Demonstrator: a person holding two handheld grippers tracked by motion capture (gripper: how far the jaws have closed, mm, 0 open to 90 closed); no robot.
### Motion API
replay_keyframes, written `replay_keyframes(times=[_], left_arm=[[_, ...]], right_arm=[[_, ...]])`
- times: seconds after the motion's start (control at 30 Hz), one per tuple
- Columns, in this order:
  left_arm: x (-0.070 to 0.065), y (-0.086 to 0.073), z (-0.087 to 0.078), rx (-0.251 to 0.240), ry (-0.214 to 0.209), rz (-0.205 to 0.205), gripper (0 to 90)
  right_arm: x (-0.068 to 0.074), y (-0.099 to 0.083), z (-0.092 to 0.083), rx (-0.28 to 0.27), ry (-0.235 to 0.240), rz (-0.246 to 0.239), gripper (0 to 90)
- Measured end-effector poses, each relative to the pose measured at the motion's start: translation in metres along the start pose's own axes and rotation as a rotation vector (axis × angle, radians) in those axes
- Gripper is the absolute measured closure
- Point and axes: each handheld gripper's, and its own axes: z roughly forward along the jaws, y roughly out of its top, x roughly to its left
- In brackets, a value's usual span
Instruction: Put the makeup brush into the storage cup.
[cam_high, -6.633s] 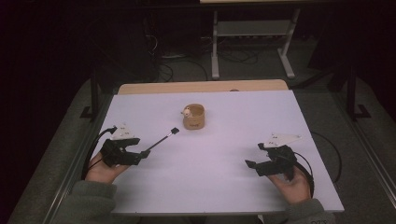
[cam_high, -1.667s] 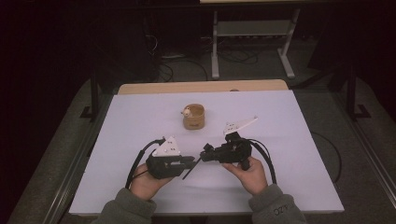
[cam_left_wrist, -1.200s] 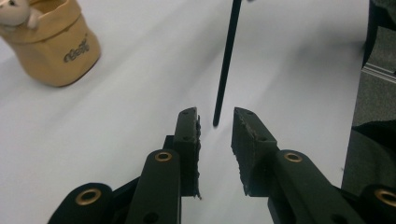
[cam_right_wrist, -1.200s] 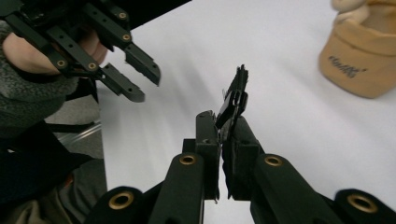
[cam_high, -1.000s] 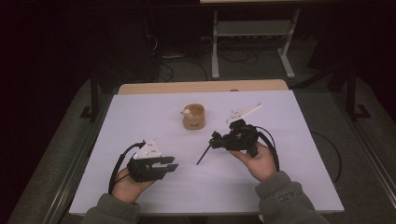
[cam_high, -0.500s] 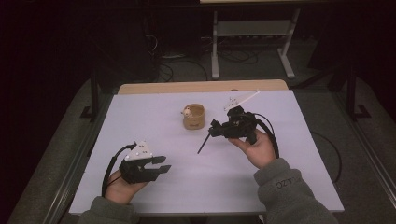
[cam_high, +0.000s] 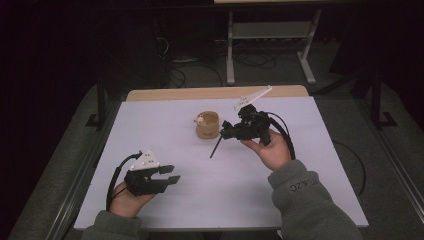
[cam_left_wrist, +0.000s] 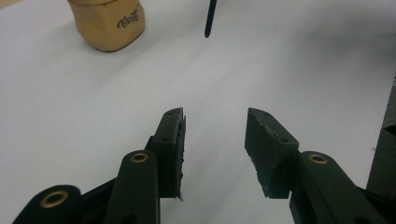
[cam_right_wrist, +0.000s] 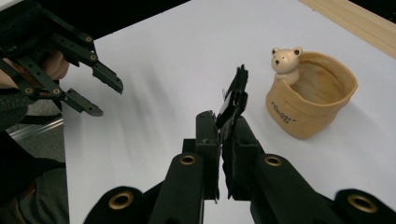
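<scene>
A thin black stick (cam_high: 216, 148) with a jagged black head (cam_right_wrist: 236, 93) is held in my right gripper (cam_high: 226, 134), whose jaws are shut on its upper end. The stick hangs slanting down to the left, its tip (cam_left_wrist: 209, 21) just above the white table (cam_high: 165, 125). The gripper hovers just right of a tan pot (cam_high: 207, 126) with a small bear figure (cam_right_wrist: 286, 60) on its rim. My left gripper (cam_high: 172, 173) rests low near the table's front left, open. Its jaws have just been opening, with nothing between the pads (cam_left_wrist: 175, 140).
A wooden strip (cam_high: 215, 93) runs along the table's far edge. Behind it a metal stand (cam_high: 270, 35) and cables lie on the dark floor. White table surface spreads between the two hands and to the right of the right hand.
My right gripper has lifted the stick and carried it farther away, up beside the pot. My left gripper's jaws have spread wider while the hand drew slightly back to the left.
</scene>
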Motion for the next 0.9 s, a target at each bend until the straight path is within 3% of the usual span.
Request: replay_keyframes(times=[0.1, 0.2, 0.5, 0.57, 0.9], left_arm=[[0.001, -0.001, 0.0, 0.0, 0.004, -0.002, 56.3], [0.003, -0.001, 0.0, 0.009, 0.006, 0.004, 55.8], [0.006, -0.003, 0.0, -0.005, 0.013, -0.03, 52.9], [0.007, -0.003, -0.001, 0.003, 0.018, -0.014, 52.4], [0.01, -0.005, -0.002, 0.001, 0.025, -0.032, 50.3]], right_arm=[[-0.003, 0.007, 0.001, 0.002, -0.006, -0.014, 84.2], [-0.005, 0.017, 0.0, 0.011, -0.009, 0.002, 84.2], [-0.017, 0.043, -0.002, 0.008, -0.04, -0.005, 84.2], [-0.021, 0.048, -0.003, 0.013, -0.055, -0.017, 84.2], [-0.037, 0.077, -0.003, 0.004, -0.1, 0.01, 84.2]])
